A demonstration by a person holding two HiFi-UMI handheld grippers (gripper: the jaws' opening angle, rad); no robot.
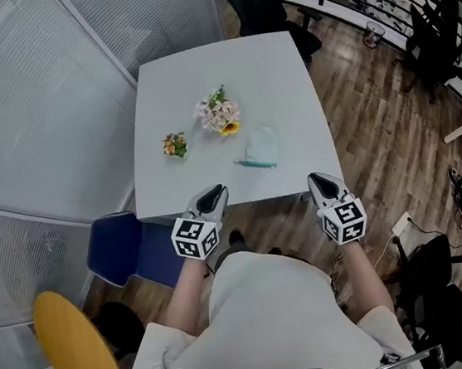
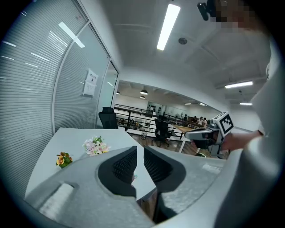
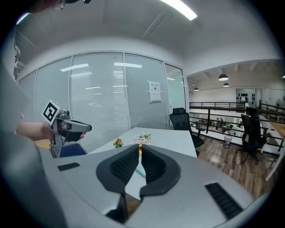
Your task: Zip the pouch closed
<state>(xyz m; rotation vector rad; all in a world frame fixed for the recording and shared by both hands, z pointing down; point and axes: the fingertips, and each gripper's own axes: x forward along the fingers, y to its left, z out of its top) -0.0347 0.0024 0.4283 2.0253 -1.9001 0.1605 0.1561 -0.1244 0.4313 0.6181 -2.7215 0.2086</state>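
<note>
A pale mint pouch [image 1: 261, 145] lies flat on the white table [image 1: 200, 66], its teal zipper edge [image 1: 255, 163] facing the near side. Both grippers hover off the table's near edge, well short of the pouch. The left gripper [image 1: 213, 192] is at the front left, its jaws close together with nothing between them [image 2: 140, 153]. The right gripper [image 1: 320, 178] is at the front right, jaws likewise together and empty [image 3: 140, 153]. Past the right jaws in the right gripper view, only a strip of the teal zipper [image 3: 141, 173] shows.
A pink-and-yellow flower bunch [image 1: 219, 112] and a small orange posy [image 1: 174, 145] lie on the table beyond the pouch. A blue chair [image 1: 126, 251] and a yellow round seat [image 1: 75, 345] stand at left, a black office chair [image 1: 263, 0] behind the table. Glass walls with blinds run along the left.
</note>
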